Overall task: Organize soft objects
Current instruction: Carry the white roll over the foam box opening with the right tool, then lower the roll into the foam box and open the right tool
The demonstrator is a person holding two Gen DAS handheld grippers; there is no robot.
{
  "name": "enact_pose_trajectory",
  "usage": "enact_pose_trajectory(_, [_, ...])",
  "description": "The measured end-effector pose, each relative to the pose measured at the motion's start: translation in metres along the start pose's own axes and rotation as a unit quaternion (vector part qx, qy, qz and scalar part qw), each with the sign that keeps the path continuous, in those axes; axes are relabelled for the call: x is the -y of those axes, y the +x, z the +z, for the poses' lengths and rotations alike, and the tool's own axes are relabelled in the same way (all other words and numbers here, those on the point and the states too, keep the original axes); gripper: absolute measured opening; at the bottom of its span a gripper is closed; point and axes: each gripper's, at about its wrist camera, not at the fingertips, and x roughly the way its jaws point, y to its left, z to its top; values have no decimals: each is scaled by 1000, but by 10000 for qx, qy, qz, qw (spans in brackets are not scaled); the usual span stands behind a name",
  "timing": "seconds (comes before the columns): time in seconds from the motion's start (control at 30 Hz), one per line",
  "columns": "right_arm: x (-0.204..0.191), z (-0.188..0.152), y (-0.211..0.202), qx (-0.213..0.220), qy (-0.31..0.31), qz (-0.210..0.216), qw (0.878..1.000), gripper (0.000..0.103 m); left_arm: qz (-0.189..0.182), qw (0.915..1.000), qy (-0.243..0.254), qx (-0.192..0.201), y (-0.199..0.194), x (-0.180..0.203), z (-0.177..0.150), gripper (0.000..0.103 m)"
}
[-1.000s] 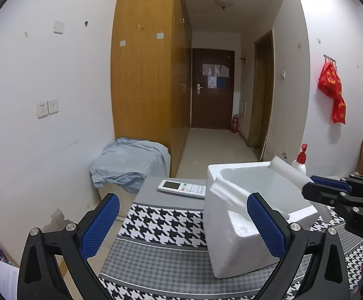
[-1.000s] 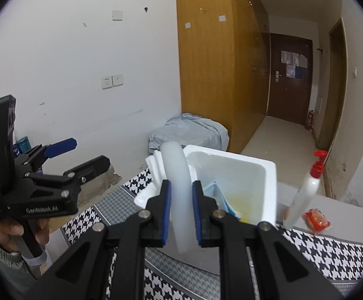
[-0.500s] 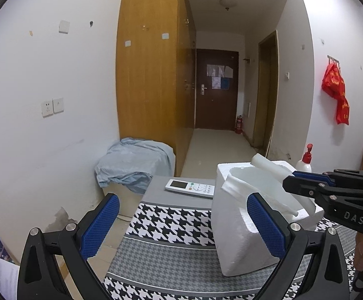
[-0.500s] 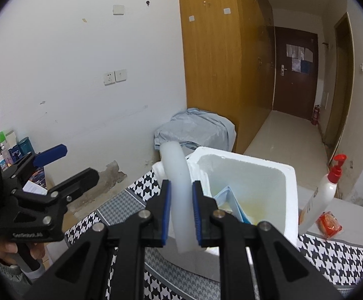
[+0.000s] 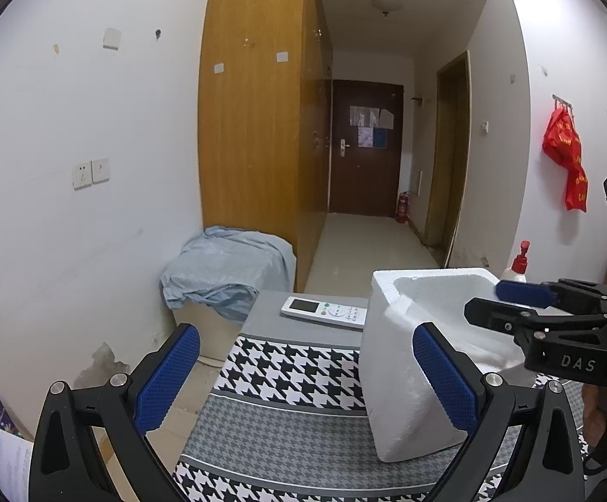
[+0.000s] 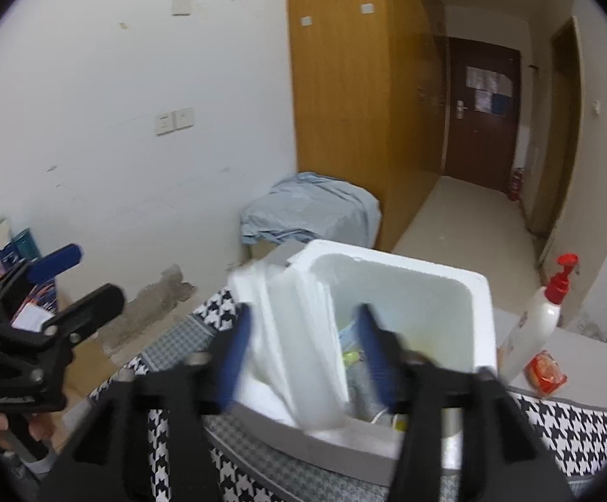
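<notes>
A white foam box (image 5: 404,359) stands on a houndstooth table cloth (image 5: 295,376); it also shows in the right wrist view (image 6: 437,288). A white soft foam sheet (image 6: 299,334) lies over the box's near-left rim, partly inside, free of the jaws. My right gripper (image 6: 303,359) is open above that rim; it also shows in the left wrist view (image 5: 500,305). My left gripper (image 5: 303,376) is open and empty, left of the box. Small items lie in the box bottom, blurred.
A white remote (image 5: 324,311) lies on the grey table end behind the box. A pump bottle with a red top (image 6: 533,326) and a red packet (image 6: 544,372) sit right of the box. A blue-covered bin (image 5: 228,276) stands by the wall.
My right gripper has opened and let go of the white foam sheet, which now rests over the box rim. The left gripper has stayed open and drawn back slightly.
</notes>
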Motion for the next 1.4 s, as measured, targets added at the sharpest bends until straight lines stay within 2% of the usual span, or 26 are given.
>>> enact_pose_trajectory(1.0, [12, -3, -17, 71, 61, -158, 9998, 68, -167, 9998, 104, -73, 5, 10, -1, 102])
enact_pose_trajectory(1.4, [-3, -7, 14, -413, -385, -112, 9983, 70, -207, 9997, 69, -81, 5, 7, -2, 102])
